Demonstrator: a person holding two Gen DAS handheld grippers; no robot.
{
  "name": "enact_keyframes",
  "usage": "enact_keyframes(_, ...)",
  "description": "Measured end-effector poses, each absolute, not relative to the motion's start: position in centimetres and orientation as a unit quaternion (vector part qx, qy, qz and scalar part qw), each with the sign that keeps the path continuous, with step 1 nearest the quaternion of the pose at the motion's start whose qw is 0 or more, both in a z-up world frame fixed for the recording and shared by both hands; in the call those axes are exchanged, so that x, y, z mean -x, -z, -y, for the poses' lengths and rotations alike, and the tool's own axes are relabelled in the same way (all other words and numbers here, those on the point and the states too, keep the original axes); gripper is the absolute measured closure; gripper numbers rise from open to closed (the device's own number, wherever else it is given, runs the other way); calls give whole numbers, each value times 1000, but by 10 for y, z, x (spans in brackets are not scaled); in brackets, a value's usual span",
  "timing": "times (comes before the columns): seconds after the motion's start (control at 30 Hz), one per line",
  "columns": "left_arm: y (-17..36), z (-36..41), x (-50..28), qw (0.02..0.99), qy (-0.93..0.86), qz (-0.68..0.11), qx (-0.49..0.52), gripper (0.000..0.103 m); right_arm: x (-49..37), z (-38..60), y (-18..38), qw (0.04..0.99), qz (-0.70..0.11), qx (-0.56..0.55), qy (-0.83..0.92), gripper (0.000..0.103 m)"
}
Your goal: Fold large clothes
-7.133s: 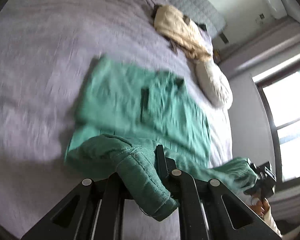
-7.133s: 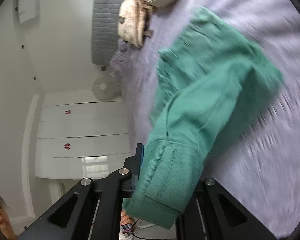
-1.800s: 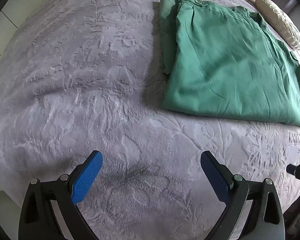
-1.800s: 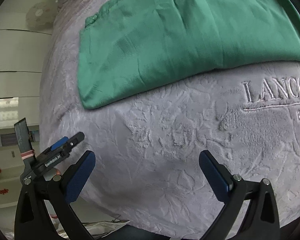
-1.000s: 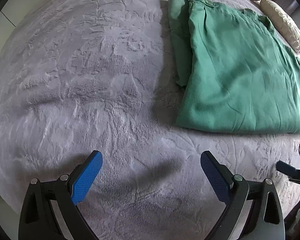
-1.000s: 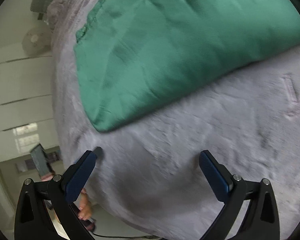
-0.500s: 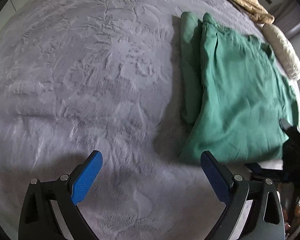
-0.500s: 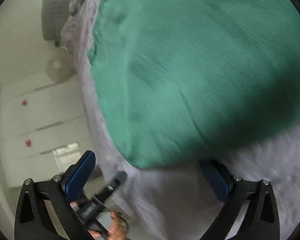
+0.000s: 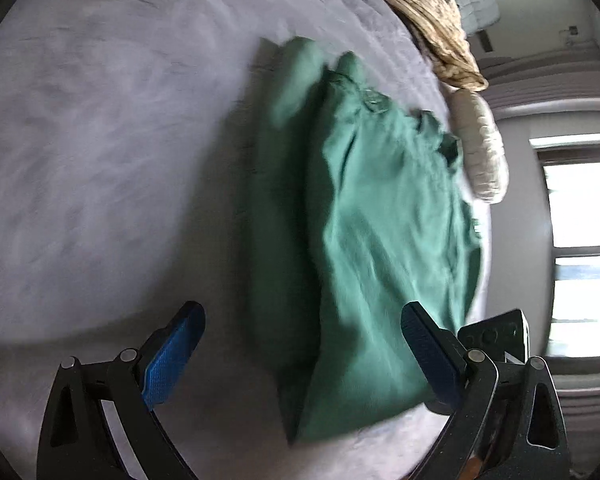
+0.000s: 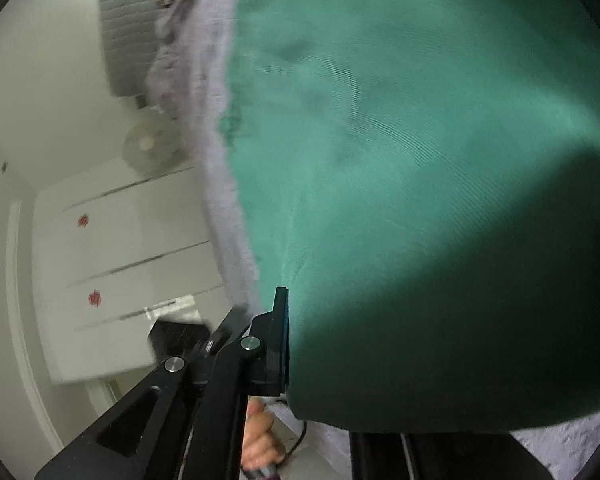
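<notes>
A folded green garment (image 9: 380, 220) lies on the bed; in the right wrist view the green garment (image 10: 420, 160) fills most of the picture. My left gripper (image 9: 300, 316) is open just above the bed, and the garment's near corner lies between its blue pads (image 9: 176, 344) without touching them. My right gripper (image 10: 300, 320) has its jaws closing on the garment's near edge. One pad (image 10: 280, 340) presses the cloth, and the cloth hides the other finger. The right gripper's black body (image 9: 492, 336) shows at the garment's right corner.
A grey-lilac plush blanket (image 9: 100, 160) covers the bed. A beige cloth (image 9: 432, 20) and a pale pillow (image 9: 480, 152) lie at the far end. A window (image 9: 580, 240) is on the right. White wardrobe doors (image 10: 120, 260), a fan (image 10: 148, 148) and a person's hand (image 10: 260, 440) show beyond the bed's edge.
My right gripper's jaws went from wide open to closed on the garment's edge. My left gripper swung toward the garment, whose near corner now lies between its open fingers.
</notes>
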State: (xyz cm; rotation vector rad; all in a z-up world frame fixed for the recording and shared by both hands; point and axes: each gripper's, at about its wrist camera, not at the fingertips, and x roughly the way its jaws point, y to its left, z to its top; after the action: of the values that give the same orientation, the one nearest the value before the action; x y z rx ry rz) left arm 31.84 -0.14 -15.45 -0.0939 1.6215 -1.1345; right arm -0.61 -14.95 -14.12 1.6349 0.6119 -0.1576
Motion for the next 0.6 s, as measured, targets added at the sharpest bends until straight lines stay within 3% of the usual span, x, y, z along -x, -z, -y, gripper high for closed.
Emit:
enact_keyframes(0.2,155,46,-295,508,513,-691,34,4,9,156,122,665,-281,-690,55,95)
enact_keyframes(0.23,155,54,-290,516,510,-687,20,10,11,156,124,665,-284,-688,55,95)
enact_keyframes(0.27,154,52,-286,522,510,-684,10,37,11,156,125,664,-289,-687,54,95)
enact_keyframes(0.37,160,69,-276,537,492,-685,-33,73,12,152,134,653,-328,-680,56,92)
enact_keyframes(0.47,154,64,-274,555,491,-670,-42,83,19,146,134,641,-400,-652,59,88)
enact_keyframes(0.6,135,61,-268,578,497,-645,-48,86,49,160,95,685,-432,-584,60,88)
